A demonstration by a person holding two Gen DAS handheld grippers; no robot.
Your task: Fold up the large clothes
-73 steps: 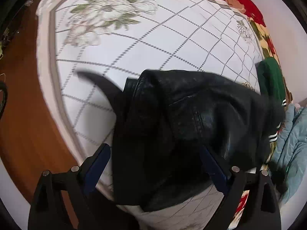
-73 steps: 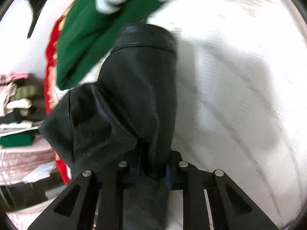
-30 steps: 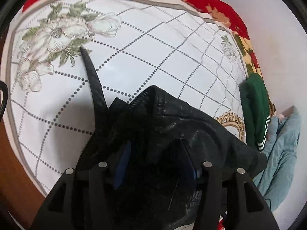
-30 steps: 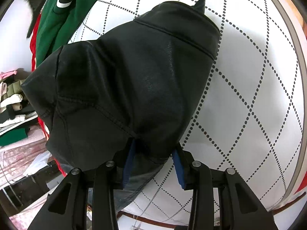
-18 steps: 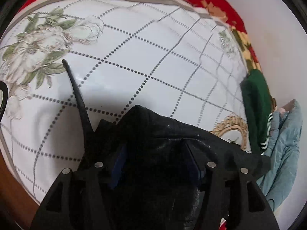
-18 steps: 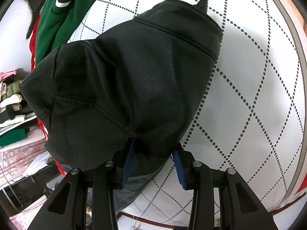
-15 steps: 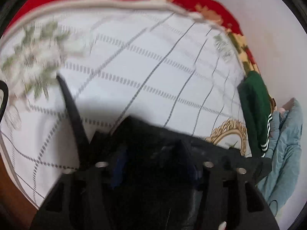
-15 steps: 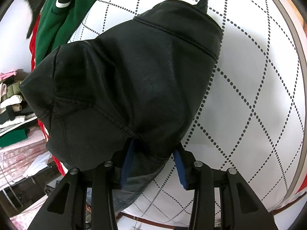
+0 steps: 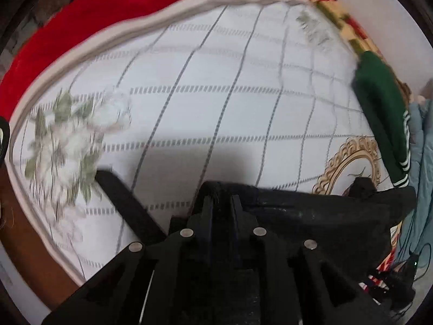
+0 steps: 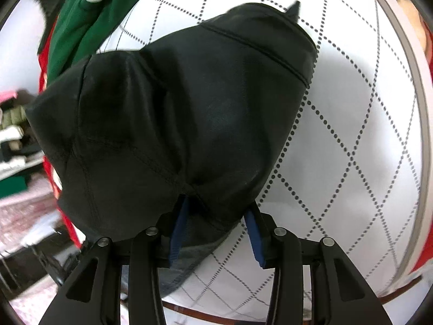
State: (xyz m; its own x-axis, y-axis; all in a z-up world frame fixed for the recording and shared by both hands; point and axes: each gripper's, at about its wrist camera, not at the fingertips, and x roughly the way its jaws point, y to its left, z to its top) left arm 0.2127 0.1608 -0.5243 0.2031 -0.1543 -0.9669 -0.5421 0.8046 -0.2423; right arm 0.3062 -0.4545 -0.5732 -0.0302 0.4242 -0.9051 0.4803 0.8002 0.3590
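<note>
A black leather jacket (image 10: 189, 103) lies bunched on the white quilted bed cover (image 10: 365, 135). In the left wrist view it (image 9: 319, 216) stretches to the right from my left gripper (image 9: 220, 200), which is shut on its edge; a black strap (image 9: 121, 197) trails to the left. My right gripper (image 10: 216, 216) sits at the jacket's near edge, jaws apart, blue pads (image 10: 180, 222) either side of the leather, not clamping it.
A green garment with white stripes (image 9: 379, 113) lies at the bed's far side, also in the right wrist view (image 10: 84, 16). A pale blue garment (image 9: 422, 162) lies beside it. Red blanket (image 9: 81, 21) borders the cover (image 9: 216, 94). Shelves with clothes (image 10: 13, 135) stand left.
My left gripper has closed on the jacket's edge and the view has swung, blurred. My right gripper's jaws have opened slightly wider around the jacket.
</note>
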